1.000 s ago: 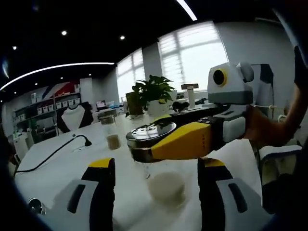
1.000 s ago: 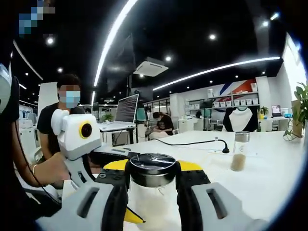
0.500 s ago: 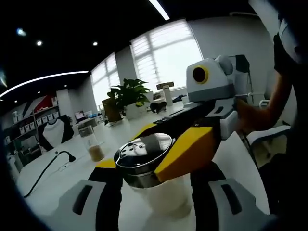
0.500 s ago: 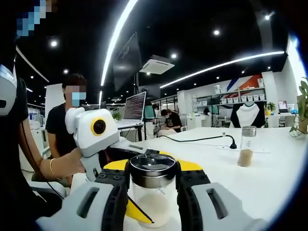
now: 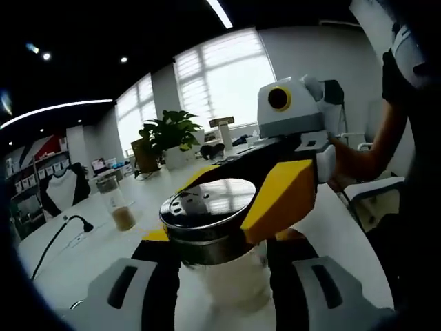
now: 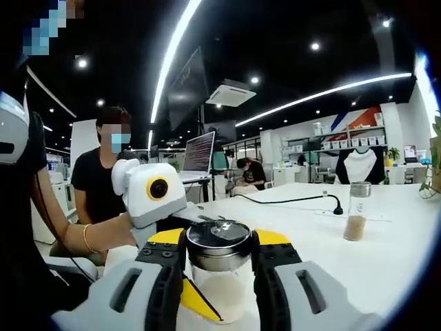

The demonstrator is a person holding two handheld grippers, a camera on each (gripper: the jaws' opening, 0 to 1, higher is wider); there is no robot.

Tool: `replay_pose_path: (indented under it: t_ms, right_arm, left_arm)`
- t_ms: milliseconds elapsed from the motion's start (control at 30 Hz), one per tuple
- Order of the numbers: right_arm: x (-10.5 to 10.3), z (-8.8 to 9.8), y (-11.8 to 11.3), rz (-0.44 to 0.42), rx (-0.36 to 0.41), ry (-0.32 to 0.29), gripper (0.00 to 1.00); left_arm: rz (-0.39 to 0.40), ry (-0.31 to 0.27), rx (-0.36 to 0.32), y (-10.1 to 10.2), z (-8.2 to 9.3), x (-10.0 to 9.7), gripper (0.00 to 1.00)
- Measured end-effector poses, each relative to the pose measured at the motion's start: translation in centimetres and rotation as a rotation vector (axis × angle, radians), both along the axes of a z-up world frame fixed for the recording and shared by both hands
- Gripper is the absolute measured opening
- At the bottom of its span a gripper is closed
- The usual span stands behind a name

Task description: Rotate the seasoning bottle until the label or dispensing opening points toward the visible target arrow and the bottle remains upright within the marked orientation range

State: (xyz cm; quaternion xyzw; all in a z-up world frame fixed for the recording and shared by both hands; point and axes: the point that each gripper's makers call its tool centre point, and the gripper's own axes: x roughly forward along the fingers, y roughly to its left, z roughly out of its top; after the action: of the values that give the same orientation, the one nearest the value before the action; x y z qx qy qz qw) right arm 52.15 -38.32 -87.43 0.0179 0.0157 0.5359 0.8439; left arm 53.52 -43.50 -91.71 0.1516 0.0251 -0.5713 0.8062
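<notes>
White table [image 6: 386,255] under everything. My right gripper [image 6: 219,272] clamps seasoning bottle [image 6: 219,276] at steel cap, bottle upright on table. My left gripper [image 5: 222,289] straddles glass body, jaws close; contact unclear, can't tell grip. Risk I judge: both tools twisting against each other tips bottle or slips cap. Left gripper view shows cap holes [image 5: 189,200], potted plant [image 5: 167,134]; right gripper view shows spare shaker [image 6: 357,210], cable [image 6: 289,200]. No arrow seen.
</notes>
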Motion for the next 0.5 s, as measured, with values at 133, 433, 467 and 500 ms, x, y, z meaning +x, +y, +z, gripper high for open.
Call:
replay_pose_path:
  t_ms: [133, 433, 467, 500]
  right_arm:
    - [0.03, 0.31, 0.02, -0.002, 0.007, -0.003, 0.36]
    - [0.62, 0.76, -0.39, -0.054, 0.029, 0.010, 0.35]
    - [0.69, 0.72, -0.46, -0.062, 0.027, 0.011, 0.36]
    - [0.75, 0.68, -0.51, -0.070, 0.024, 0.011, 0.35]
  left_arm:
    - [-0.007, 0.002, -0.010, 0.02, 0.04, -0.12, 0.52]
    - [0.123, 0.023, -0.054, 0.23, 0.04, 0.46, 0.51]
    - [0.146, 0.030, -0.064, 0.31, 0.06, 0.61, 0.50]
    - [0.171, 0.033, -0.072, 0.37, 0.04, 0.79, 0.50]
